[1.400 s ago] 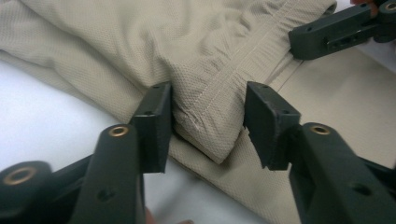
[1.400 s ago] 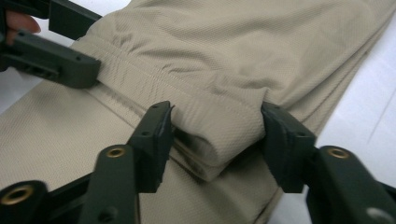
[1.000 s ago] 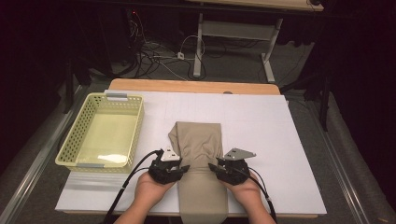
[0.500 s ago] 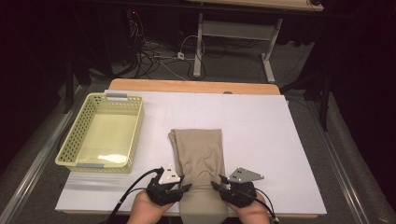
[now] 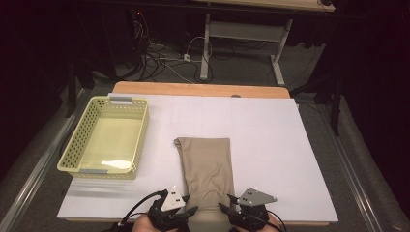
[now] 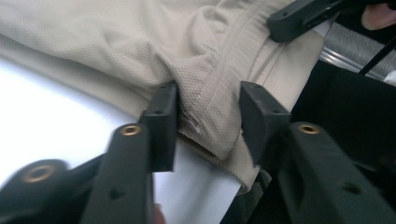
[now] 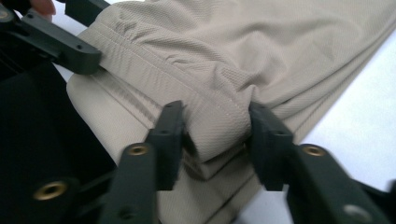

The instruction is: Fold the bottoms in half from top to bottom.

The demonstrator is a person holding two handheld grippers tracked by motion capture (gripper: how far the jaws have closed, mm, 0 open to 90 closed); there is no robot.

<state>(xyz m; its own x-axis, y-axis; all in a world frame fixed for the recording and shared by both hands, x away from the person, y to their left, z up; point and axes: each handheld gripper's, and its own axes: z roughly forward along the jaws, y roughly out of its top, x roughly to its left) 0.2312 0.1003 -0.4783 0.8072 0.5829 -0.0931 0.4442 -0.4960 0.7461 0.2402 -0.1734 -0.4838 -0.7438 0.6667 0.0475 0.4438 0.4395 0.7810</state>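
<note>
Ahead of the left gripper (image 5: 192,211) and the right gripper (image 5: 223,207), the way is covered by the folded beige garment (image 5: 205,166), whose near hem is bunched between both pairs of jaws. Bare white table (image 5: 270,145) is left open to the right gripper's right. The yellow basket (image 5: 77,145) is stood well to the left gripper's left and ahead.

This looks like a lab or recording studio set up for staged work rather than a home. A wooden bench covered with a plain white sheet (image 5: 261,125) stands amid black curtains, on grey carpet. Behind it, loose cables and a plug strip (image 5: 164,58) lie on the floor beneath a metal-legged desk (image 5: 241,34).
</note>
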